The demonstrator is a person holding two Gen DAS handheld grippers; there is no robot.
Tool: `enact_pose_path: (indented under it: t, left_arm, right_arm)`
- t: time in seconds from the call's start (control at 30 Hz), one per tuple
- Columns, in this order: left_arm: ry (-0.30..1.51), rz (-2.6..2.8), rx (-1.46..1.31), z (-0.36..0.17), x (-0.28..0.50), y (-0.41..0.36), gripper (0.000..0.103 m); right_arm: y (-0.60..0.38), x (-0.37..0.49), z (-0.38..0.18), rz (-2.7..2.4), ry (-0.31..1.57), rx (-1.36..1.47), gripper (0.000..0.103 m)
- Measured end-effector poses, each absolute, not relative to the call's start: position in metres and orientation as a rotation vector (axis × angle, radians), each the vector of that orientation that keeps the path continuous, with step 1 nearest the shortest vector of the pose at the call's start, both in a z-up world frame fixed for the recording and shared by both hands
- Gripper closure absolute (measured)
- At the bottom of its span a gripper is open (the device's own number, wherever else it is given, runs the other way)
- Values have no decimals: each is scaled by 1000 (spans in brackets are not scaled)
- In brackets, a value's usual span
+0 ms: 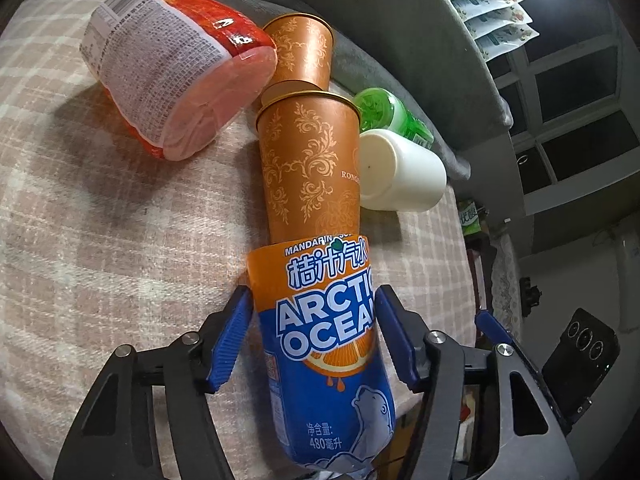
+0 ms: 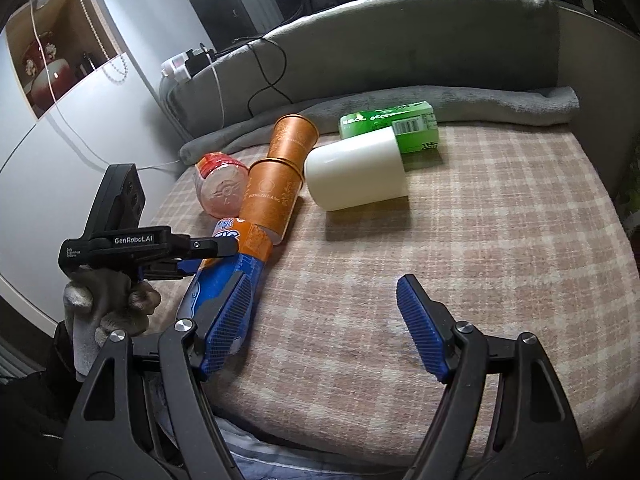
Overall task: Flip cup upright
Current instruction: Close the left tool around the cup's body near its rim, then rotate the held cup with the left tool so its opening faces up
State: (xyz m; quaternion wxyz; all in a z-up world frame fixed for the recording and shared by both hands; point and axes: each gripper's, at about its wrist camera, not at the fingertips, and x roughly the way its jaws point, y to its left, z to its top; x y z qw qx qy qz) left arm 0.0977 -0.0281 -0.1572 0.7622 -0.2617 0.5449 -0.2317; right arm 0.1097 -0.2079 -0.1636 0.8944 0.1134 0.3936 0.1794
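Two orange patterned paper cups lie on their sides on the checked cloth, the near cup (image 1: 310, 168) (image 2: 272, 200) and the far cup (image 1: 302, 50) (image 2: 292, 136). A white cup (image 1: 404, 170) (image 2: 356, 168) also lies on its side to their right. An Arctic Ocean soda bottle (image 1: 324, 340) (image 2: 224, 276) lies with its end pushed into the near orange cup. My left gripper (image 1: 314, 340) is closed on the bottle's sides. My right gripper (image 2: 324, 320) is open and empty, low over the cloth, right of the bottle.
A wrapped ham pack (image 1: 172, 76) (image 2: 220, 188) lies left of the orange cups. A green box (image 2: 390, 126) (image 1: 394, 116) sits behind the white cup. A grey cushion (image 2: 400, 40) and cables (image 2: 264, 80) border the back. The cloth's front edge (image 2: 360, 452) drops off.
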Motion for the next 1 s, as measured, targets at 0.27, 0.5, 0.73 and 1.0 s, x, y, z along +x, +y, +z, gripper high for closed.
enact_pose_path:
  t: [0.27,0.5,0.73,1.0]
  left_arm:
    - [1127,-499,-503,-142,89,-36,42]
    - [1006,-495,-384,-114,71,-48,42]
    - [909,-493,-280,-96,62,-61,44]
    - [853,-486,-181,-90,60,-85,44]
  right_arm:
    - [-212,111,-163,361,814,247,25]
    - [-212,110,-162,364,808,247,25]
    - [-214,109,-161,356,802,245,25]
    - [-225,109,-160,340,788,269,25]
